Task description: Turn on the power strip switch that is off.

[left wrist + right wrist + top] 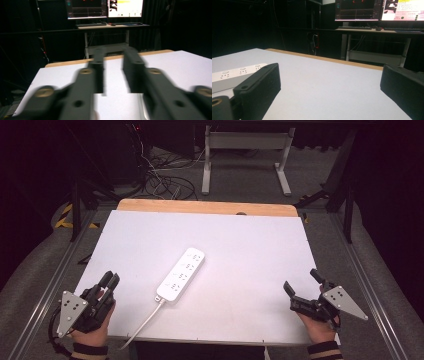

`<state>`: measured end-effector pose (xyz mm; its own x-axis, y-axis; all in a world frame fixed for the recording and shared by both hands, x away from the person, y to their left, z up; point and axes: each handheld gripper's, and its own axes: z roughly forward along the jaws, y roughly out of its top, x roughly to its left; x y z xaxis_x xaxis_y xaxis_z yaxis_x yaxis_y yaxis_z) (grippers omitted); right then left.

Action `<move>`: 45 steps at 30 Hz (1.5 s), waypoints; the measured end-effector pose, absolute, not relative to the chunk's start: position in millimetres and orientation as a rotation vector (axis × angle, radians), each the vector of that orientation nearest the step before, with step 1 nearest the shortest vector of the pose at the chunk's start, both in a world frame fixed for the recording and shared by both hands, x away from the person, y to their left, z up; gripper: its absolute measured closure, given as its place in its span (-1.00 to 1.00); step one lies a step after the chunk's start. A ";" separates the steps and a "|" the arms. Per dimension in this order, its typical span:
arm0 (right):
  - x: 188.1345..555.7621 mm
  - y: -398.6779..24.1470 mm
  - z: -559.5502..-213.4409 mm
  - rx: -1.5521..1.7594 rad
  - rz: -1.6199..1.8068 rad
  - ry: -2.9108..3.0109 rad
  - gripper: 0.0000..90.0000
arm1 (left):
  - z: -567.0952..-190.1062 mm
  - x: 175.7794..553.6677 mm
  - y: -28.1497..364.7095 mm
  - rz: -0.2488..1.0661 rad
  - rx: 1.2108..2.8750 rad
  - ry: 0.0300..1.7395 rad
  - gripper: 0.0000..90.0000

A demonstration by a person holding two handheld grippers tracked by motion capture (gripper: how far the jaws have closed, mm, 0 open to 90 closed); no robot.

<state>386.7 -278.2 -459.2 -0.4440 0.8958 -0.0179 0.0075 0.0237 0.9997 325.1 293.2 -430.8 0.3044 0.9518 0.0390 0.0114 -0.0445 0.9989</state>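
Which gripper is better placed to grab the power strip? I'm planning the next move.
Probably left: the left gripper sits nearer the power strip and its cord end; the right gripper is farther off, though open wider.

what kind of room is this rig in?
Likely a lab or data-collection workspace, not a home. A white board on a table holds a lone power strip, monitors with a keyboard sit on a desk behind, loose cables lie on the floor, and the surroundings are dark.
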 end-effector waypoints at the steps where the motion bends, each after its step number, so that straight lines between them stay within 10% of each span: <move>1: 386.7 -278.0 -459.3 0.950 1.515 1.561 -0.93 | -430.5 325.0 292.5 1.003 1.384 0.969 0.95; 22: 386.8 -277.3 -460.0 0.957 1.513 1.586 -0.91 | -395.1 348.2 260.7 0.927 1.639 0.906 1.00; 45: 387.9 -276.7 -460.1 0.951 1.513 1.600 -0.91 | -406.6 447.3 182.1 0.572 2.352 1.155 1.00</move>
<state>387.9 -276.7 -460.1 -0.4632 0.8861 -0.0167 0.0326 0.0359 0.9988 447.3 182.1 -406.6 0.5618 0.8109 0.1637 0.6217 -0.5444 0.5631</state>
